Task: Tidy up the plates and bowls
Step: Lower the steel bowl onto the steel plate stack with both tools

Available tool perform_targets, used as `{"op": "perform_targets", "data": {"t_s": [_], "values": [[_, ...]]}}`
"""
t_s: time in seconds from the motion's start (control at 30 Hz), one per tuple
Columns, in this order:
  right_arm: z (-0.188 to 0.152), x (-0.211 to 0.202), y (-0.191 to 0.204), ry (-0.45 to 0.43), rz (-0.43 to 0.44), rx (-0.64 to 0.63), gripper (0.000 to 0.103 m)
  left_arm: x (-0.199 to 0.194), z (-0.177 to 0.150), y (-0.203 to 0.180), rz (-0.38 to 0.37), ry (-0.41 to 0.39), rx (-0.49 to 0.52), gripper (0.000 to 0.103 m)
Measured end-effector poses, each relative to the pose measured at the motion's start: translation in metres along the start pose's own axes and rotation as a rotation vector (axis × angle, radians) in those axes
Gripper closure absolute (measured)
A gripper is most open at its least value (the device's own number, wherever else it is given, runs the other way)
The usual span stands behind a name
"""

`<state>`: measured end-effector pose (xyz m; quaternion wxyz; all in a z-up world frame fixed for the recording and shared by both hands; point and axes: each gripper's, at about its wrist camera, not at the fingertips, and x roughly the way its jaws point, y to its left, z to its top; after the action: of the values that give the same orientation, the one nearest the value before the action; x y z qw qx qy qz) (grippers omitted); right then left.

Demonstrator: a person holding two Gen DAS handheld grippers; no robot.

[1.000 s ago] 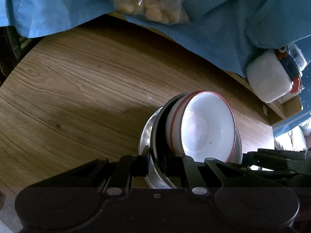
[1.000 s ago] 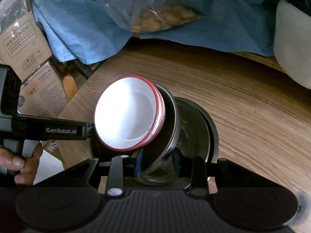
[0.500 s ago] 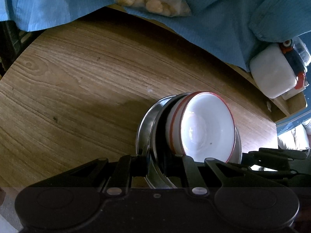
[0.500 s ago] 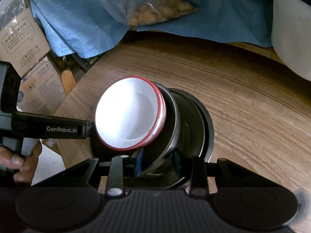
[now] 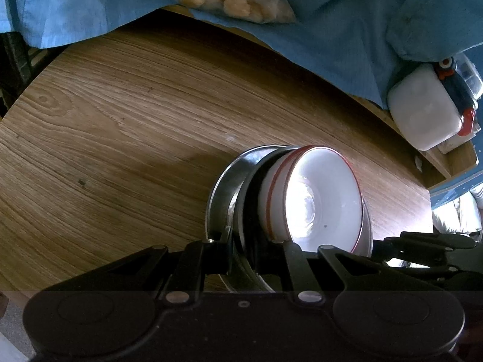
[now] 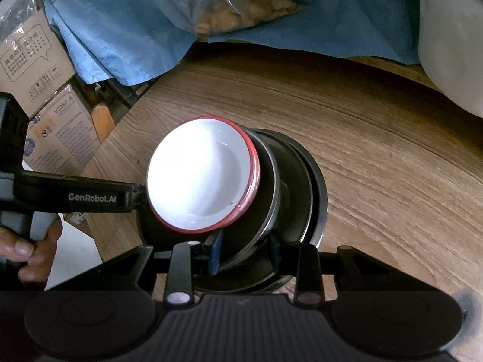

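Red-rimmed white bowls [image 6: 202, 175], fragile and slippery, nest in steel plates [image 6: 302, 181]; left gripper [image 5: 250, 241] and right gripper [image 6: 244, 250] each clamp the plates' rims.

Between my black fingers [image 6: 243, 255] sits a white bowl with a thin red rim [image 6: 202, 175], nested in a dark, silvery-edged metal bowl [image 6: 268, 181]. Under it runs a brown wood-grain tabletop [image 6: 377, 166], streaked in curving lines. At twelve o'clock lies a plain blue cloth [image 6: 126, 21] bearing a clear bag of pale beige lumps [image 6: 241, 15]. At ten o'clock stand tan cardboard boxes with dark print [image 6: 36, 69].
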<state>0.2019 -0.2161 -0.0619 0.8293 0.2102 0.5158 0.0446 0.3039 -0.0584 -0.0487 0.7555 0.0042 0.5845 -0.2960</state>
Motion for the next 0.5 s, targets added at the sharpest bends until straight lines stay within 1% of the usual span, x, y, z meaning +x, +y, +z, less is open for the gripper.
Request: {"op": "perform_targets", "data": {"t_s": [0.5], "values": [[0.0006, 0.0005, -0.0009, 0.001, 0.0, 0.004, 0.067, 0.0019, -0.0009, -0.0004, 0.0, 0.0, -0.002, 0.09]]}}
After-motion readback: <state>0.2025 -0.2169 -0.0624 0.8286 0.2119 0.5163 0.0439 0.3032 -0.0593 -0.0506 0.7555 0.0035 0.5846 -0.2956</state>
